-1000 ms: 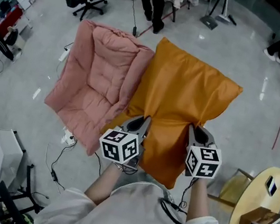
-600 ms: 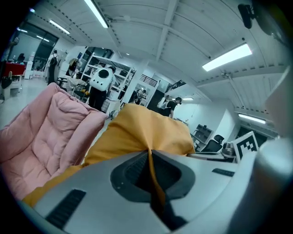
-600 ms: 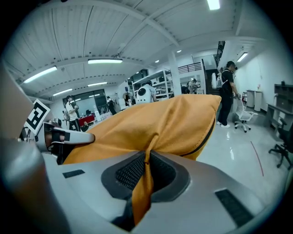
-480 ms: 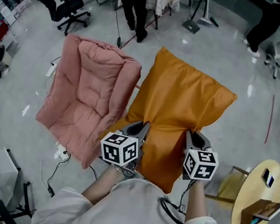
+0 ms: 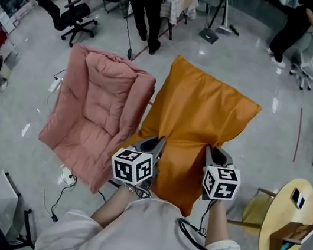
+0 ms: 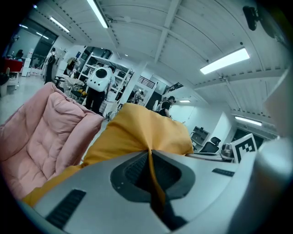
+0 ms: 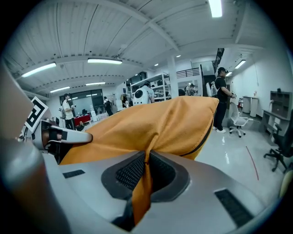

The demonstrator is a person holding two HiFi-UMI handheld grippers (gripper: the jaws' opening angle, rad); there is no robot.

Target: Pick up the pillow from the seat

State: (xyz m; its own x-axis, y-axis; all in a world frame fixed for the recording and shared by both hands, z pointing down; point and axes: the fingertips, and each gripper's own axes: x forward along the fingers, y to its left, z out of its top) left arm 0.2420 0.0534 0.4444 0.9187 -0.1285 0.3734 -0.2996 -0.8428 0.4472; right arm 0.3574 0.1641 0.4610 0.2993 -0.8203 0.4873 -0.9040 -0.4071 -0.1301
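Note:
A large orange pillow hangs in the air in front of me, lifted clear of the pink padded seat to its left. My left gripper is shut on the pillow's near edge, a fold of orange fabric pinched between its jaws. My right gripper is shut on the same edge further right, with fabric squeezed between its pads. In the right gripper view the left gripper shows at the far left beside the pillow.
A round yellow side table with a phone stands at the right. Cables and a power strip lie on the floor below the seat. Office chairs and people stand at the back.
The pillow and both grippers hold the same pose. The seat has drifted slightly left and down in the head view as the view shifted. A person at the back has walked closer.

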